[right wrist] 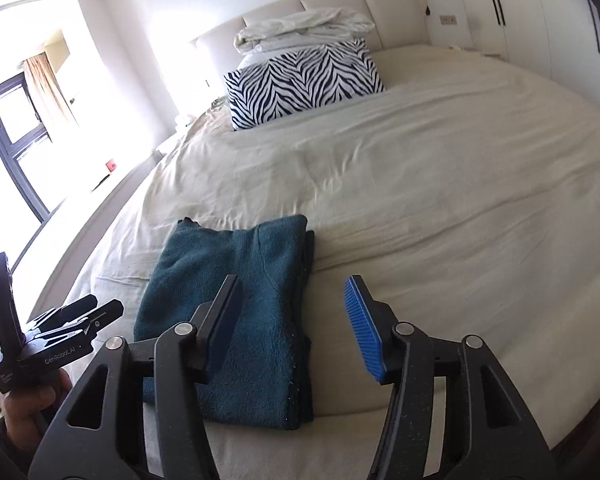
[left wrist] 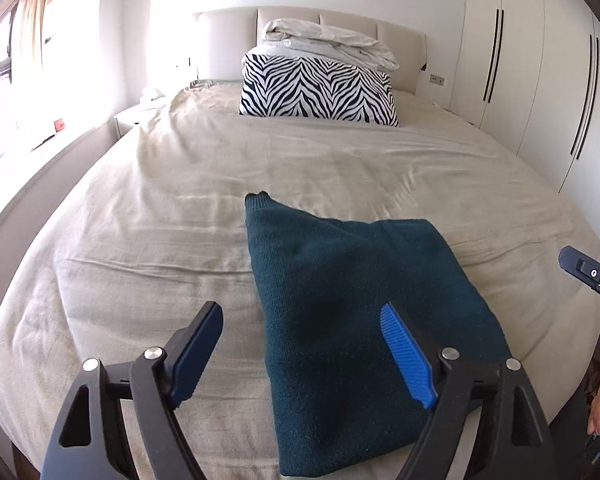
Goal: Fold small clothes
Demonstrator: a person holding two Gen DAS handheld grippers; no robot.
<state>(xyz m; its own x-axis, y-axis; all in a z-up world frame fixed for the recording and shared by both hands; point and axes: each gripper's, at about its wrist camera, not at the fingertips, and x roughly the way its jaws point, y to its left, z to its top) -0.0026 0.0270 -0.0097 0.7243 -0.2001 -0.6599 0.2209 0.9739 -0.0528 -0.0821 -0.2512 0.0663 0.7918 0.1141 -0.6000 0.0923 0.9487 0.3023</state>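
Note:
A dark teal knit garment (left wrist: 340,300) lies folded flat on the beige bed cover (left wrist: 140,240), near the foot of the bed. My left gripper (left wrist: 302,316) hovers above its near left part, open, with nothing between its blue pads. In the right wrist view the same teal garment (right wrist: 256,292) shows as a neat layered rectangle. My right gripper (right wrist: 292,292) is open above the garment's right edge, with nothing held. The left gripper (right wrist: 80,316) appears at the lower left there, held in a hand. The right gripper's tip (left wrist: 580,268) shows at the far right of the left wrist view.
A zebra-print pillow (left wrist: 316,88) and a pile of white bedding (left wrist: 328,40) sit at the headboard. White wardrobe doors (left wrist: 540,60) line the right side. A window (right wrist: 16,128) and a low sill run along the left. The bed cover (right wrist: 440,184) spreads wide beyond the garment.

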